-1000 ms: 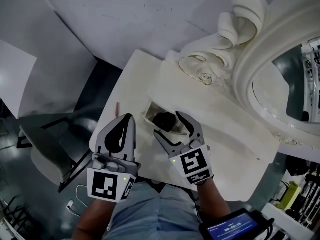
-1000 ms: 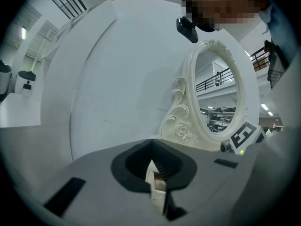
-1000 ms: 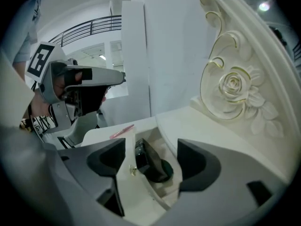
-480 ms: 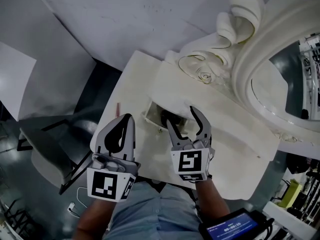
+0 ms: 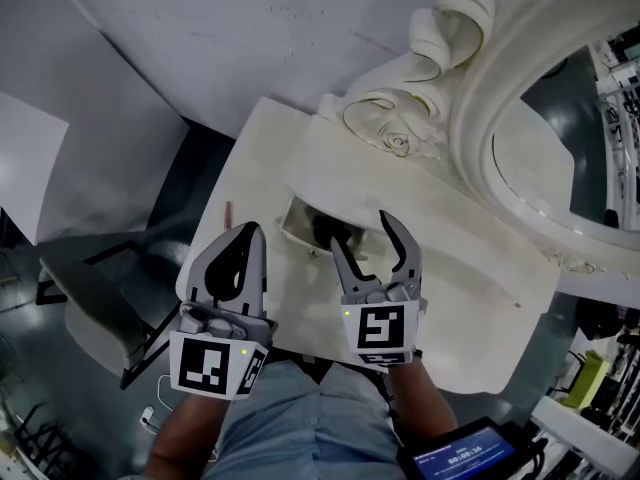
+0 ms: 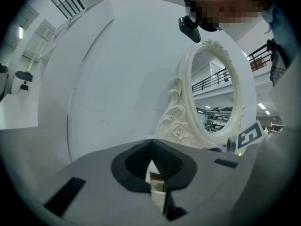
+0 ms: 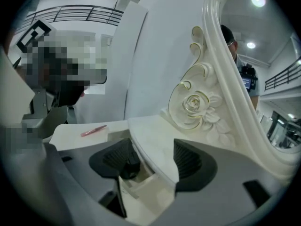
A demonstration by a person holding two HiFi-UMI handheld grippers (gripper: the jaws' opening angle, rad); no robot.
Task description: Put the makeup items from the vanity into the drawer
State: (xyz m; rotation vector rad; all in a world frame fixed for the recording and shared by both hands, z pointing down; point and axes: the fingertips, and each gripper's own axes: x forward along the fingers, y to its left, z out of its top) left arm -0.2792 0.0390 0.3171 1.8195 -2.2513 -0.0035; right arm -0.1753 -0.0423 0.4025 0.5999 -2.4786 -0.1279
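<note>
The right gripper (image 5: 360, 232) has its fingers spread fairly wide with nothing pressed between them. In its own view they straddle the front lip of the cream vanity table (image 7: 155, 145). The left pad hangs over the small cream drawer (image 5: 292, 230), which stands pulled out. A dark rounded makeup item (image 5: 325, 231) already lies inside it, just below that pad. The left gripper (image 5: 248, 236) has its fingers closed together and carries nothing. At about 12 o'clock from its tips, a slim pink pencil (image 5: 228, 214) lies on the lower wing of the table, at 9 o'clock from the drawer and apart from it. The pencil looks to be the piece left to move. The likely trouble is the tabletop edge: with the right fingers set either side of it, a careless withdrawal could catch the lip or knock the drawer askew. The thin pencil, lying flat, could also roll or slip off the wing's edge under a clumsy pinch. Both grippers reach forward from 6 o'clock, side by side and low over the table. The right one is pitched down toward the drawer, with the ornate cream-framed oval mirror (image 5: 520, 118) beyond at 1 o'clock.
</note>
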